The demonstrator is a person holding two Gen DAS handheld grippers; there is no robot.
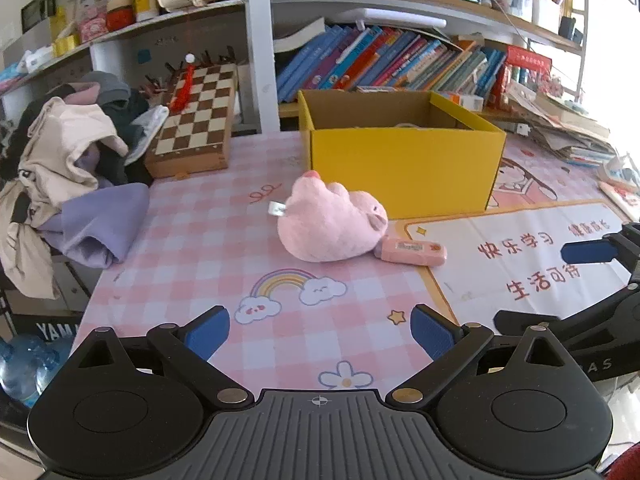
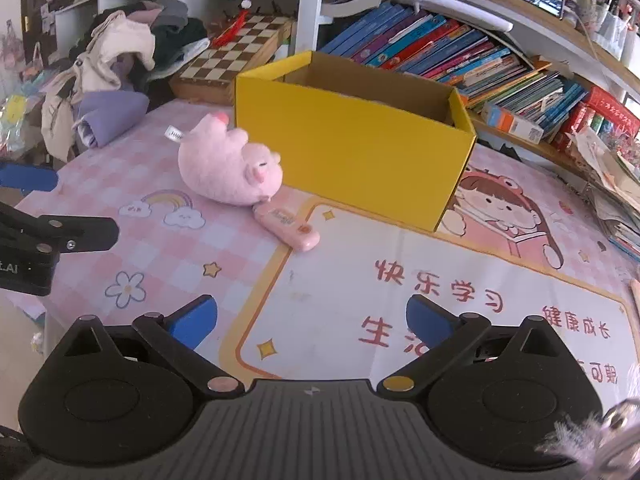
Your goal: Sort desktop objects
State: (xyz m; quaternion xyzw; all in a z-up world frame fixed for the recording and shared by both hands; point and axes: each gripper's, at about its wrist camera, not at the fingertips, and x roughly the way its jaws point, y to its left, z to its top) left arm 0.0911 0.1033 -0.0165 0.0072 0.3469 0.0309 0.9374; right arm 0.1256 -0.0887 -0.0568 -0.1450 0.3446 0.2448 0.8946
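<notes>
A pink plush pig (image 1: 330, 222) (image 2: 228, 164) lies on its side on the pink checked desk mat. A small flat pink case (image 1: 412, 251) (image 2: 288, 226) rests against its right side. Behind both stands an open yellow cardboard box (image 1: 400, 164) (image 2: 352, 136). My left gripper (image 1: 320, 334) hovers open and empty, well short of the pig. My right gripper (image 2: 312, 320) is open and empty too, over the white panel of the mat. Each gripper shows at the edge of the other's view.
A heap of clothes (image 1: 68, 176) (image 2: 112, 68) and a chessboard box (image 1: 192, 120) (image 2: 236, 56) fill the back left. Leaning books (image 1: 384, 60) (image 2: 460, 48) line the shelf behind the box. Stacked papers (image 1: 568, 128) (image 2: 616, 184) sit at the right. Water bottles (image 1: 24, 368) lie below the desk's left edge.
</notes>
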